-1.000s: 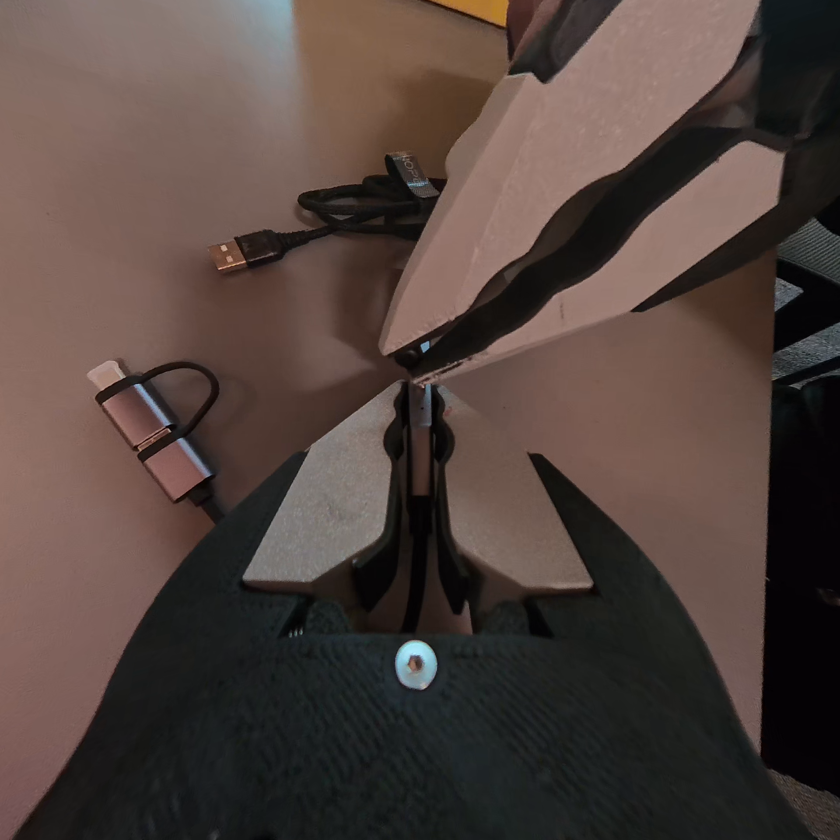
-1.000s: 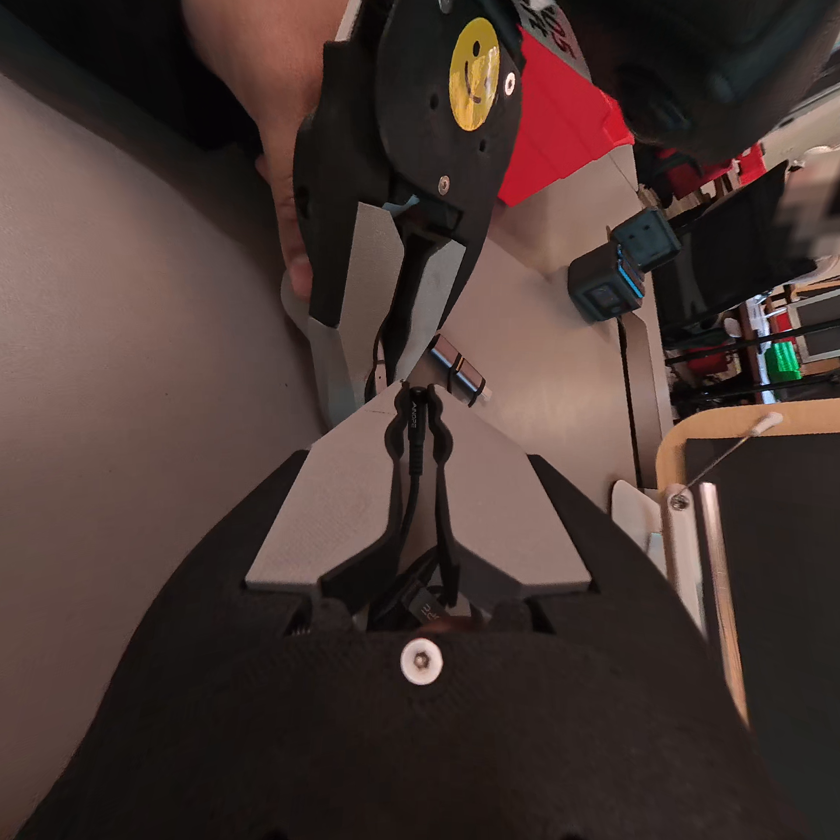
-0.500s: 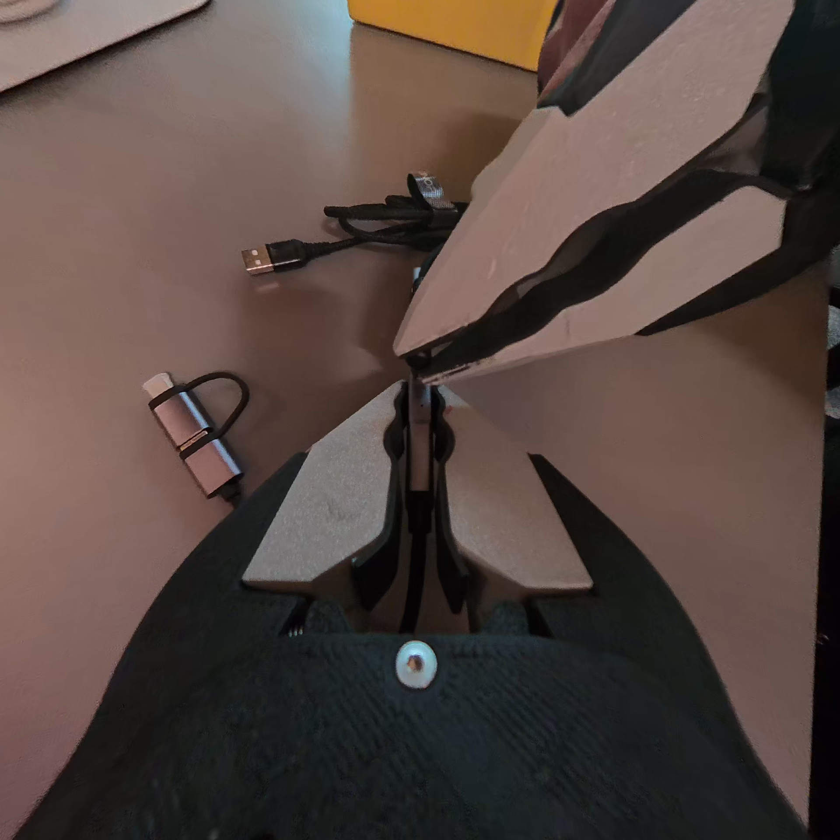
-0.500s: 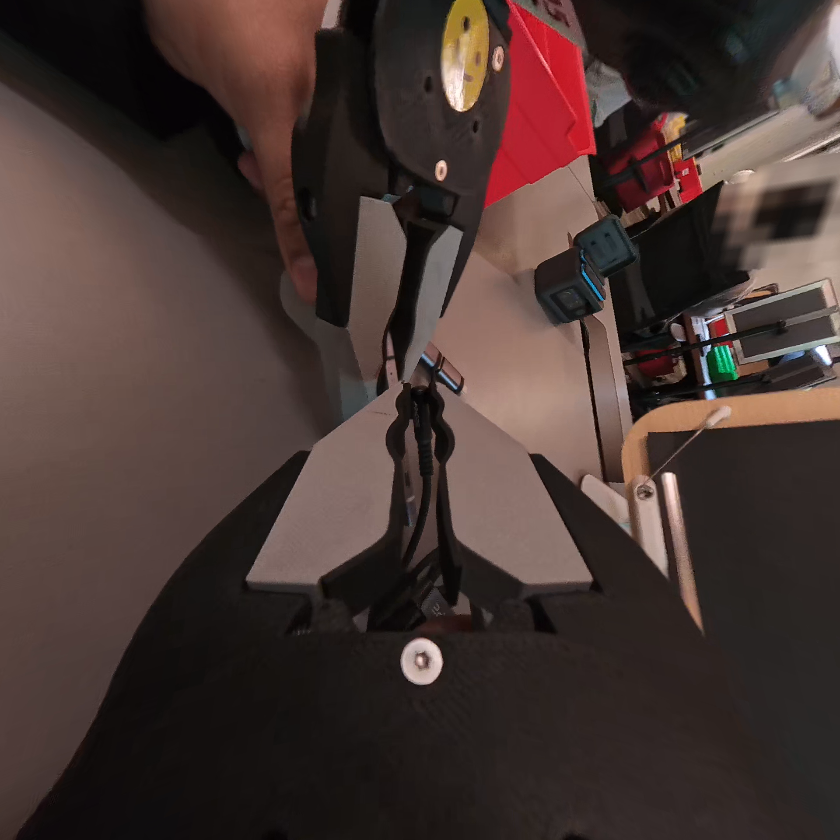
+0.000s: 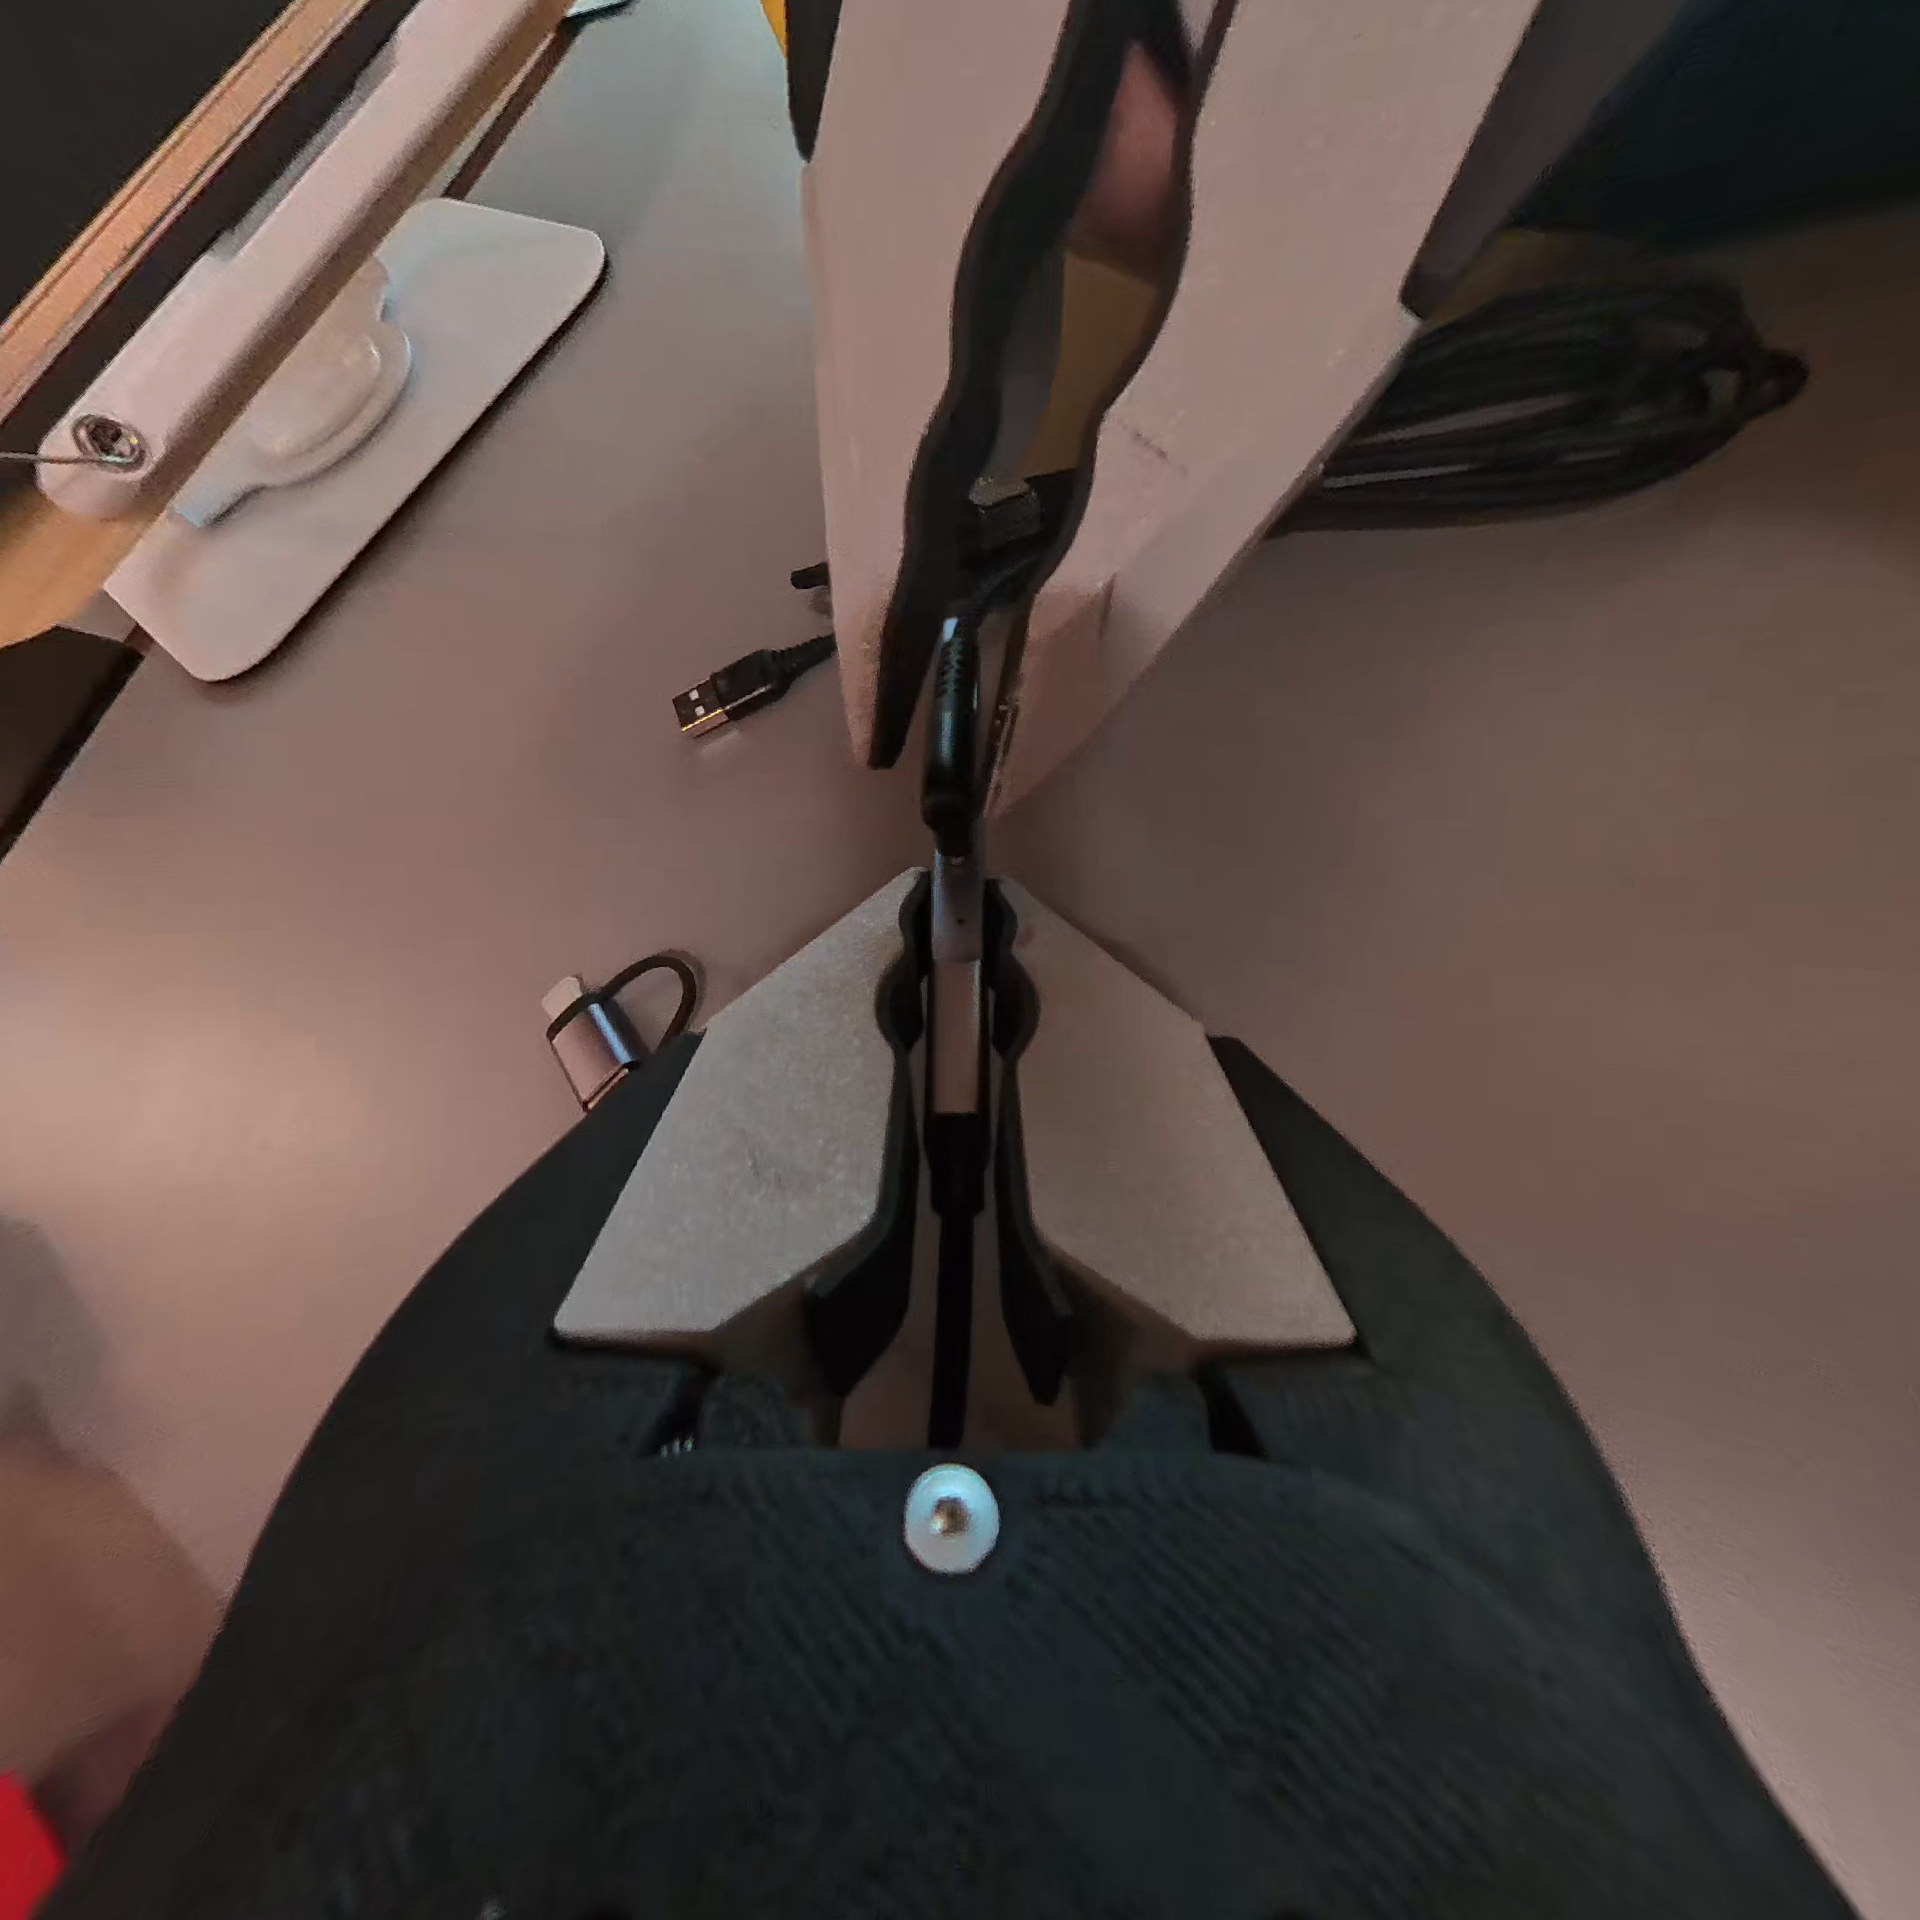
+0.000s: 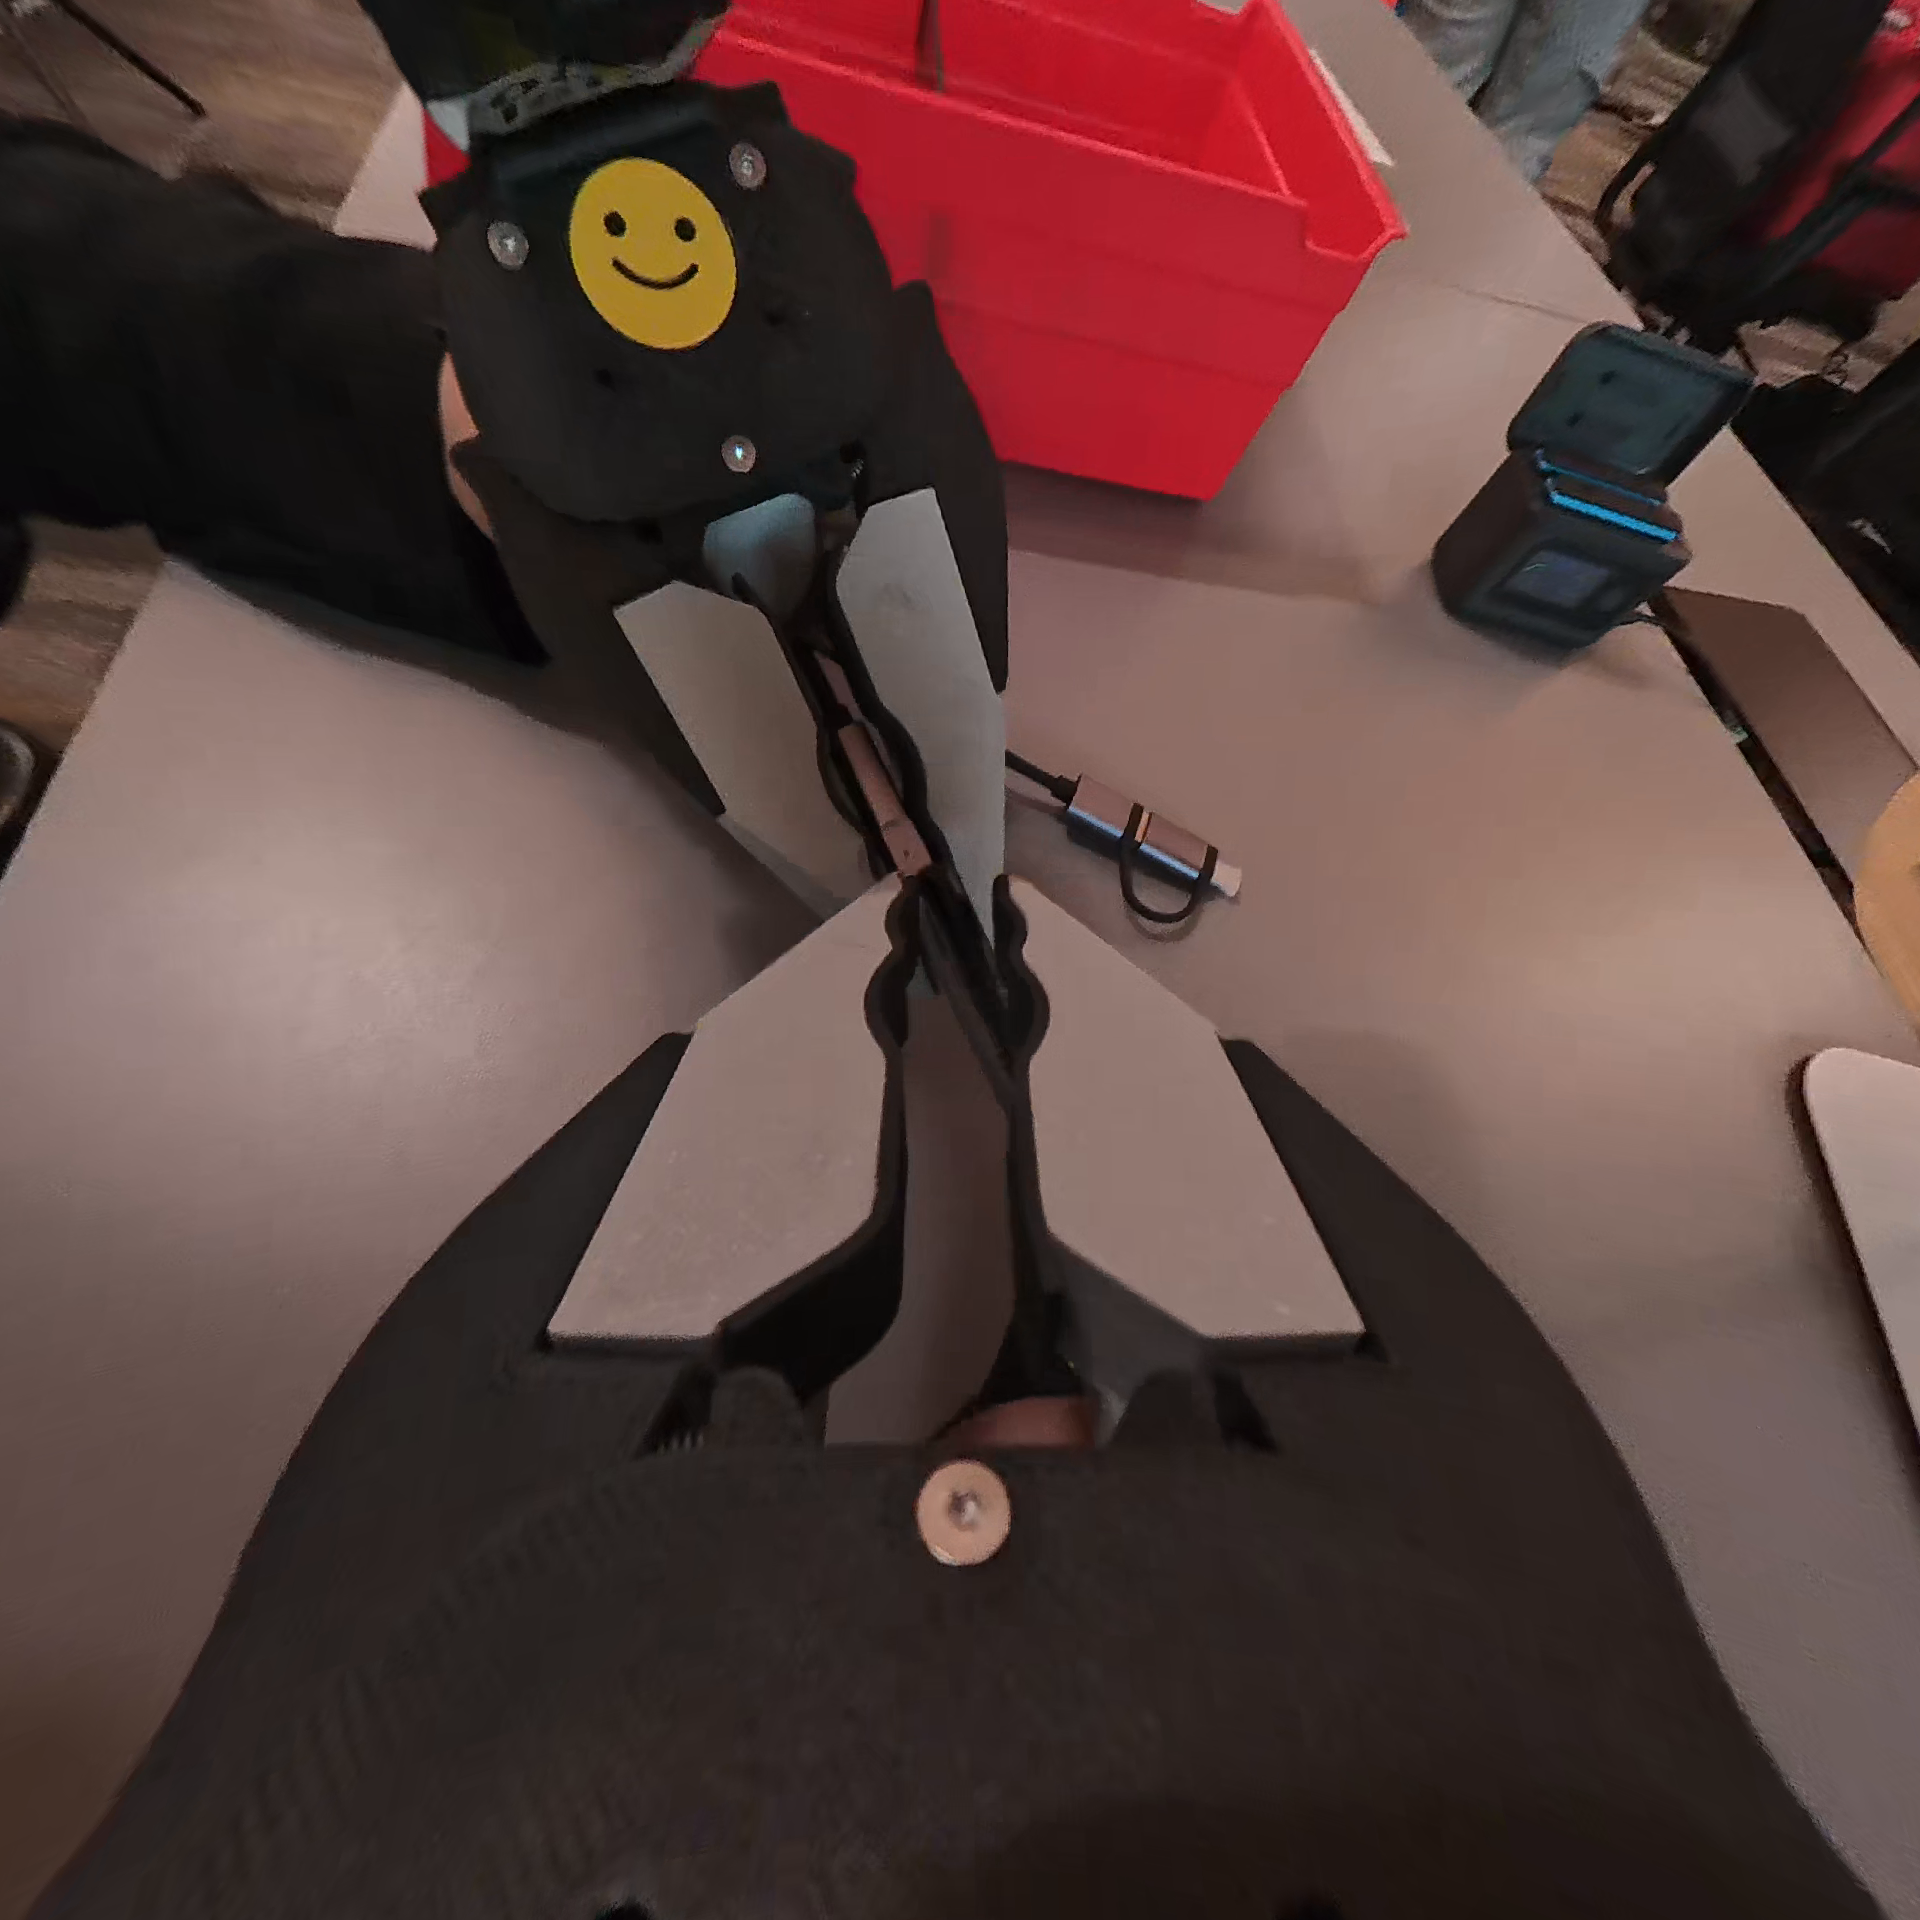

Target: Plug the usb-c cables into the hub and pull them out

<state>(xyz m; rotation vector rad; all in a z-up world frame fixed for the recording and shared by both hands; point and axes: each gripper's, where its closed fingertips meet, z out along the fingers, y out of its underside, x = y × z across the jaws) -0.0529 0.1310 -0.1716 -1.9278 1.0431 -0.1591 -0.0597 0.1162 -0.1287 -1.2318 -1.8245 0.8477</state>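
My left gripper (image 5: 956, 883) is shut on a thin silver hub (image 5: 954, 966), held edge-on with its end poking past the fingertips. My right gripper (image 6: 951, 899) is shut on the black plug of a USB-C cable (image 6: 971, 987), which sits tilted between its jaws. In the left wrist view the right gripper (image 5: 945, 758) comes in from straight ahead, and the plug (image 5: 951, 727) meets the hub's end tip to tip. I cannot tell how deep it sits. The left gripper (image 6: 914, 873) holds the hub (image 6: 883, 790) just above the table.
The hub's own grey plug with a tethered adapter (image 6: 1143, 842) lies on the brown table (image 6: 1403, 935). A USB-A plug (image 5: 727, 707) and a coil of black cable (image 5: 1558, 405) lie ahead. A white stand base (image 5: 343, 416), a red bin (image 6: 1091, 260) and a black-and-blue device (image 6: 1579, 488) stand around. The black-and-blue device (image 6: 1579, 488) is about 30 centimetres from my left fingertips.
Both grippers have swung round, still tip to tip. The right gripper now faces the left one head-on instead of from the side, and the black plug lines up with the hub's end.
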